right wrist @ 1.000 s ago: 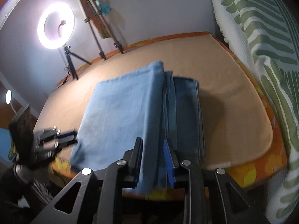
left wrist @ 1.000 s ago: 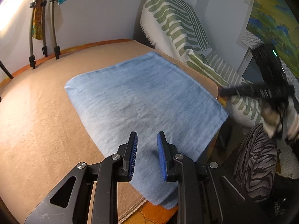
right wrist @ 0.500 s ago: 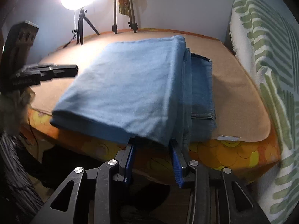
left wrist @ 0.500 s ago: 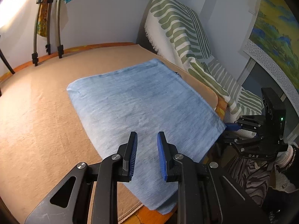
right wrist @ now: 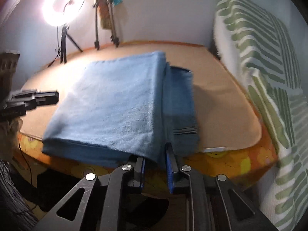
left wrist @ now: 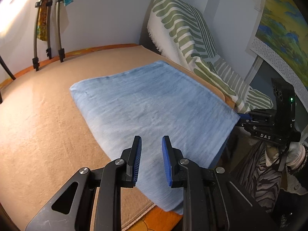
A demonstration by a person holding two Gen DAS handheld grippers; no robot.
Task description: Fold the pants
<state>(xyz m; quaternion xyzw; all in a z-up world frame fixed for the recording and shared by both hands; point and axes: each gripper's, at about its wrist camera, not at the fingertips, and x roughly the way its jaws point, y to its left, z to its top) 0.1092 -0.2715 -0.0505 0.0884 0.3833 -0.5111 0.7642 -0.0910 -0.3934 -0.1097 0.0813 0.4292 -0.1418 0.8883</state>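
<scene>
The light blue pants (left wrist: 154, 111) lie folded into a thick rectangle on the tan bed cover (left wrist: 38, 127), their near corner hanging over the bed's edge. My left gripper (left wrist: 151, 150) is open and empty, hovering just above the near part of the fold. In the right wrist view the folded pants (right wrist: 115, 104) show stacked layers with a darker hem on the right. My right gripper (right wrist: 156, 159) is open at the bed's front edge, its jaws either side of the overhanging corner of the fold. It also shows in the left wrist view (left wrist: 248, 118) at the fold's right corner.
A green-striped white blanket (left wrist: 184, 32) covers the backrest on the right. Tripod legs (left wrist: 48, 38) and a ring light (right wrist: 63, 2) stand at the far wall. The orange flowered mattress edge (right wrist: 221, 161) runs below the cover. A striped garment (left wrist: 265, 173) is at lower right.
My right gripper dropped to the bed's front edge, then moved in around the fold's overhanging corner. The left gripper stayed open over the pants, shifting only slightly.
</scene>
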